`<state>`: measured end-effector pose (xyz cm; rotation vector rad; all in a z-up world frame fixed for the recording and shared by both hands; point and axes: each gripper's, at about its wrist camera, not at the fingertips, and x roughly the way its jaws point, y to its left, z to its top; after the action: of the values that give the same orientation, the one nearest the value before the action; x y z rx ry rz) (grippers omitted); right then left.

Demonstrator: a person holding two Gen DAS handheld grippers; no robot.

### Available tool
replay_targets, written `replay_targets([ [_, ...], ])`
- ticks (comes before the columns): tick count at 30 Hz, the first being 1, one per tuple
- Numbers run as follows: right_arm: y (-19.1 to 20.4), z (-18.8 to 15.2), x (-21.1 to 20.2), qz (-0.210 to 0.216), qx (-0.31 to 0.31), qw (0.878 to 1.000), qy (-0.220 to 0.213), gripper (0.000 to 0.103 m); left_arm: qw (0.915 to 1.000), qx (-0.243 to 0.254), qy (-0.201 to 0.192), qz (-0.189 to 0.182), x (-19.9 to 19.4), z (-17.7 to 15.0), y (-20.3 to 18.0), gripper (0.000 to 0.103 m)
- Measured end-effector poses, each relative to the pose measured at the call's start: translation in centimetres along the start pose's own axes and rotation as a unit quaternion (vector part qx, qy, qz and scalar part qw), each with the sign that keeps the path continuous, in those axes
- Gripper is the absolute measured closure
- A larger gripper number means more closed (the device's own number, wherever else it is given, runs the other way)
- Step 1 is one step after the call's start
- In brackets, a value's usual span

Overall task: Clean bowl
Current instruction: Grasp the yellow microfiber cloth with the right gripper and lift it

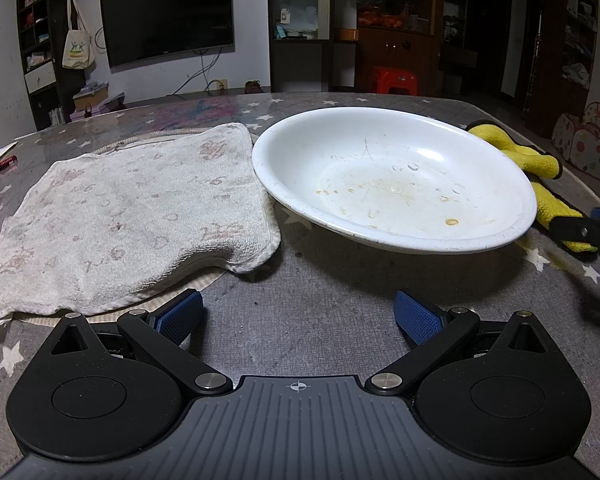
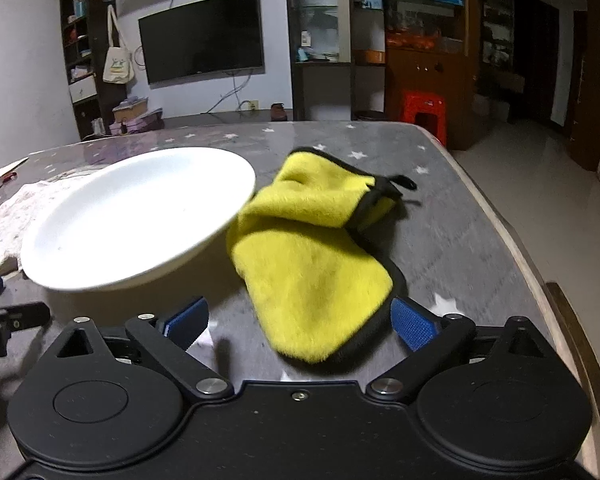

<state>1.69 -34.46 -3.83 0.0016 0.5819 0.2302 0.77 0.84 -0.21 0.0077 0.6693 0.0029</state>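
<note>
A wide, shallow white bowl (image 1: 396, 178) sits upright on the counter (image 1: 300, 304), which wears a grey star-printed cover. Its inside is dirty: yellowish-brown smears across the bottom, small dried spots and faint scratches. Dark specks dot the rim. A folded yellow microfibre cloth (image 2: 312, 264) with black edging and a black hanging loop lies flat just beside the bowl, its near end between the open right claw's (image 2: 300, 324) fingers.
</note>
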Motion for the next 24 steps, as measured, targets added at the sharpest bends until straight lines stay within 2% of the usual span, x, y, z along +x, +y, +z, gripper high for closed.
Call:
replay_targets([
  [3,-0.2,0.6,0.4,0.014,0.001,1.0,0.004,0.015,1.0,-0.002,0.003,0.0,-0.1,0.1,-0.1,0.002],
  [7,0.6,1.1,1.6,0.023,-0.01,1.0,0.013,0.029,0.9999,0.005,0.007,-0.008,-0.5,0.4,-0.1,0.01],
  [11,1.5,1.3,2.5,0.019,-0.026,0.999,0.011,0.036,0.9996,0.019,0.005,-0.018,-1.5,0.4,-0.4,0.017],
  [17,2.7,1.7,3.2,0.008,-0.05,0.999,0.004,0.049,0.9973,0.059,-0.04,-0.014,-4.0,0.3,-2.0,0.02],
  [20,2.9,1.2,3.0,0.009,-0.048,0.999,0.001,0.058,0.9929,0.097,-0.066,-0.019,-5.2,0.3,-3.3,0.02],
  [24,3.1,0.9,2.7,0.012,-0.045,0.999,-0.001,0.063,0.9861,0.139,-0.085,-0.032,-6.0,0.6,-5.7,0.02],
])
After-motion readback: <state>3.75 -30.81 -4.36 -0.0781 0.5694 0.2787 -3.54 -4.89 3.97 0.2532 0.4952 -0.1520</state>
